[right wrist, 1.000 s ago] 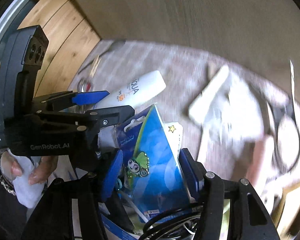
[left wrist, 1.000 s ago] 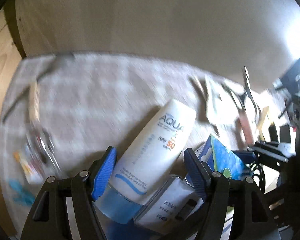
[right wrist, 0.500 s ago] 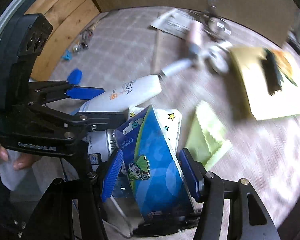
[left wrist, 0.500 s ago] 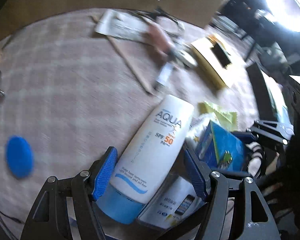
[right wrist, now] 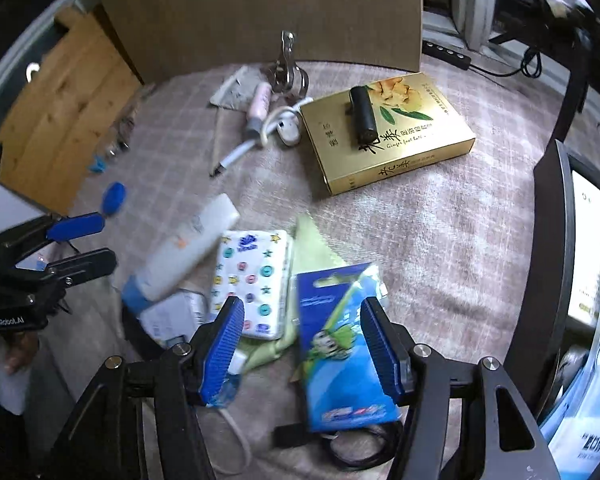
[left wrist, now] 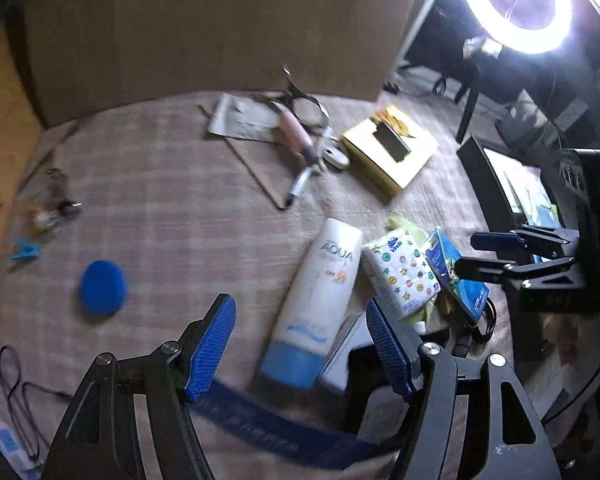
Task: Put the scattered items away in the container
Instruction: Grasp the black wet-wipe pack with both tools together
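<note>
A white and blue sunscreen tube [left wrist: 320,292] lies on the checked cloth [left wrist: 160,208] in a pile with a dotted tissue pack [left wrist: 404,272], a green cloth [right wrist: 312,248] and a blue cartoon packet [right wrist: 336,344]. My left gripper [left wrist: 300,348] hangs open above the tube's cap end, and its pads touch nothing. My right gripper [right wrist: 302,344] is open over the blue packet, which lies flat below it with a wide gap at the left pad. In the other views, the left gripper [right wrist: 80,244] is at the left edge and the right gripper [left wrist: 470,254] is at the right.
At the back lie a gold box [right wrist: 388,136] with a black cylinder [right wrist: 362,114] on it, a pen [right wrist: 236,156], a pink tube [right wrist: 260,104] and metal scissors [right wrist: 288,68]. A blue disc [left wrist: 102,288] lies left. A black upright panel [right wrist: 548,248] stands right. A cardboard wall [left wrist: 220,24] closes the back.
Both grippers have lifted and drawn back from the pile, so the tube and packet look smaller and lie clear of the pads. The views have swung across the cloth.
</note>
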Demonstrator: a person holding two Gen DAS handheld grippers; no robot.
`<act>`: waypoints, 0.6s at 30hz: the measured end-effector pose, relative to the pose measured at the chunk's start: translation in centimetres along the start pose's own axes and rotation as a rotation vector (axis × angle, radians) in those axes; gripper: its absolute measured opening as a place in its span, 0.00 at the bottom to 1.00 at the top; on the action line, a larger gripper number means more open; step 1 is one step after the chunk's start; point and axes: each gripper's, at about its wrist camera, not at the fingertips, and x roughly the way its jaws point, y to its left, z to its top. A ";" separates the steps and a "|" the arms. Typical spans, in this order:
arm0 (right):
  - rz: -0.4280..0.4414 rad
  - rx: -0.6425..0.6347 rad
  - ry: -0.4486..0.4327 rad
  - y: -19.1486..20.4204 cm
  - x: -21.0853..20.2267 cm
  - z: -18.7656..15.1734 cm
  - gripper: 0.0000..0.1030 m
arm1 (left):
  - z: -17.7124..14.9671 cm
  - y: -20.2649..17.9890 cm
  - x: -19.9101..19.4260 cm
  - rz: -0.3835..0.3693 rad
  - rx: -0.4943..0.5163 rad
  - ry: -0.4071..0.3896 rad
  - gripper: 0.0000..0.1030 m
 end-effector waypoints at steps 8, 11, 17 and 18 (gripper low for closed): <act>0.143 0.030 -0.049 3.7 -1.2 -2.3 0.55 | -5.9 2.7 -0.9 -0.003 -0.071 0.005 0.69; 0.221 0.076 -0.048 4.4 -1.2 -3.8 0.55 | -7.6 1.9 0.3 -0.007 -0.049 0.016 0.69; 0.263 0.159 -0.059 5.9 0.1 -6.2 0.50 | -9.2 -2.0 1.8 -0.002 0.081 -0.003 0.69; 0.262 0.159 -0.054 6.2 0.4 -6.4 0.49 | -9.2 -2.7 1.9 -0.007 0.105 -0.009 0.69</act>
